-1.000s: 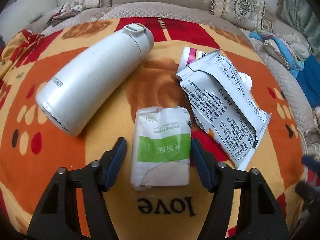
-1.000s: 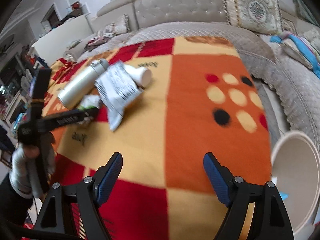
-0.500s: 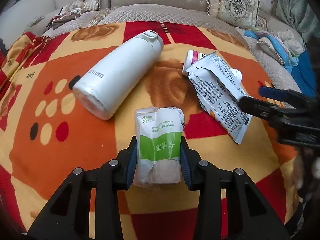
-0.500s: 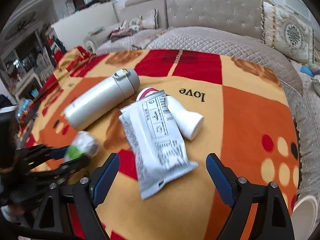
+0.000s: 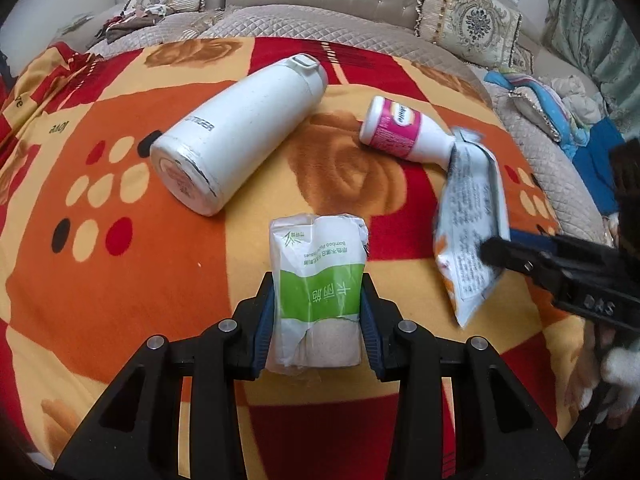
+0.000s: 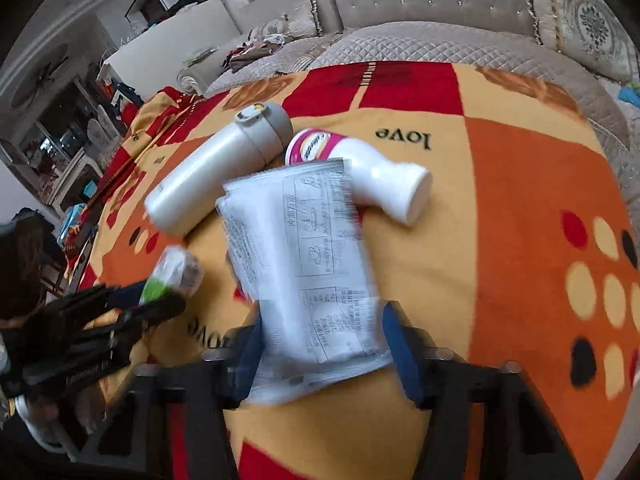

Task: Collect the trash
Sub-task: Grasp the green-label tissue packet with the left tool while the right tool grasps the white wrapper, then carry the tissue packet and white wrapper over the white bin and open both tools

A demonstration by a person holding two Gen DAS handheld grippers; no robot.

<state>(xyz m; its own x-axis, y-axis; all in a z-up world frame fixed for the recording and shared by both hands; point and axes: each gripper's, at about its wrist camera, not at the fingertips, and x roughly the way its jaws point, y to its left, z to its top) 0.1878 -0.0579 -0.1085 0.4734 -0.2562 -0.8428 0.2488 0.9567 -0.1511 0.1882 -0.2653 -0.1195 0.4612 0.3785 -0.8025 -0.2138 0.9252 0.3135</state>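
My left gripper (image 5: 318,320) is shut on a green-and-white tissue pack (image 5: 318,276) and holds it above the blanket; the pack also shows in the right wrist view (image 6: 176,270). A grey printed foil pouch (image 6: 304,264) lies between the pads of my right gripper (image 6: 324,346); the frame is blurred, and the jaws stand close around its lower end. In the left wrist view the pouch (image 5: 470,224) looks lifted at one end. A white and pink bottle (image 5: 404,130) lies behind it.
A white thermos (image 5: 240,136) lies on its side on the red, orange and yellow blanket (image 5: 120,260). A quilted sofa with cushions (image 5: 468,20) runs behind. Clothes lie at the right (image 5: 560,100).
My left gripper closed on the tissue pack and lifted it. My right gripper came in from the right and closed around the foil pouch, which shifted off the pink bottle.
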